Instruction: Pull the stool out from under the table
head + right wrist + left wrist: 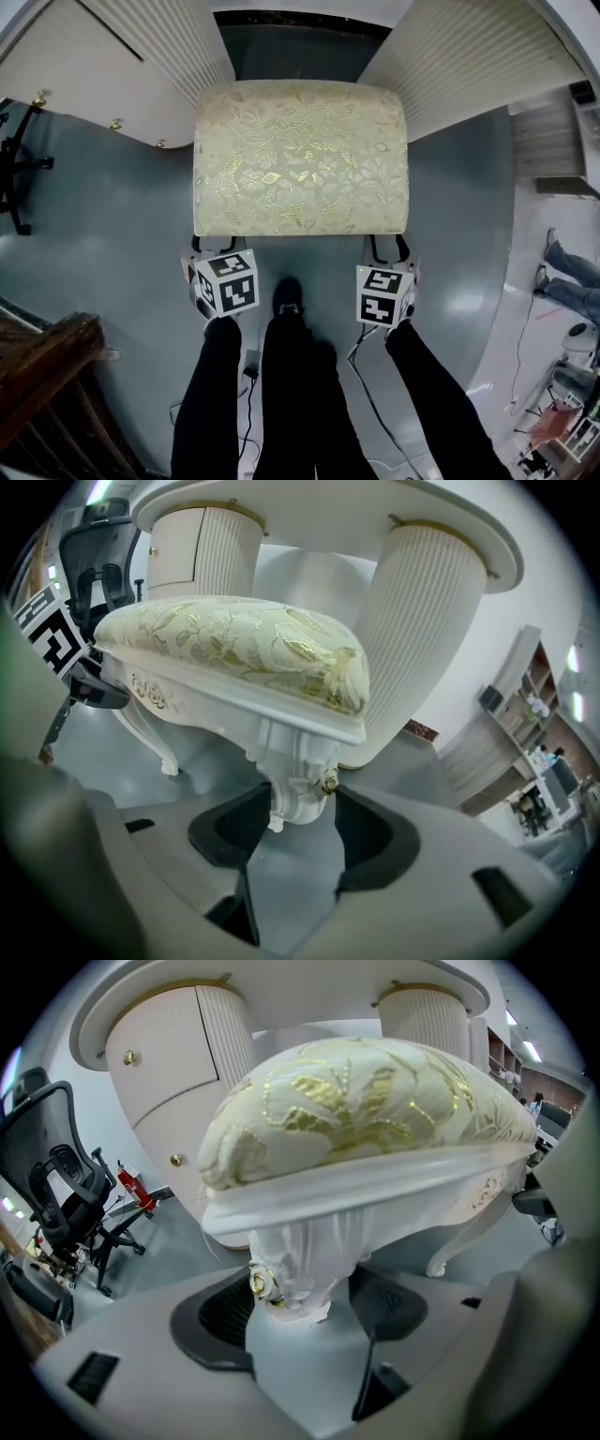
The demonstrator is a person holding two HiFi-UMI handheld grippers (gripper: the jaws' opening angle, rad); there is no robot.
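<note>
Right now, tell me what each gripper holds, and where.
The stool: left gripper clamps its near-left leg at the top, right gripper its near-right leg.

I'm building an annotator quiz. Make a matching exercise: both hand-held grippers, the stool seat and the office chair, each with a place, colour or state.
1. left hand-held gripper
2. right hand-held gripper
3. padded rectangular fabric stool seat
4. black mesh office chair

A. cream with gold leaves
B. shut on the stool's white carved near-right leg
C. on the grey floor, left of the white table
D. shut on the stool's white carved near-left leg

Pairs: 1-D, 2-B, 3-A, 4-C
</note>
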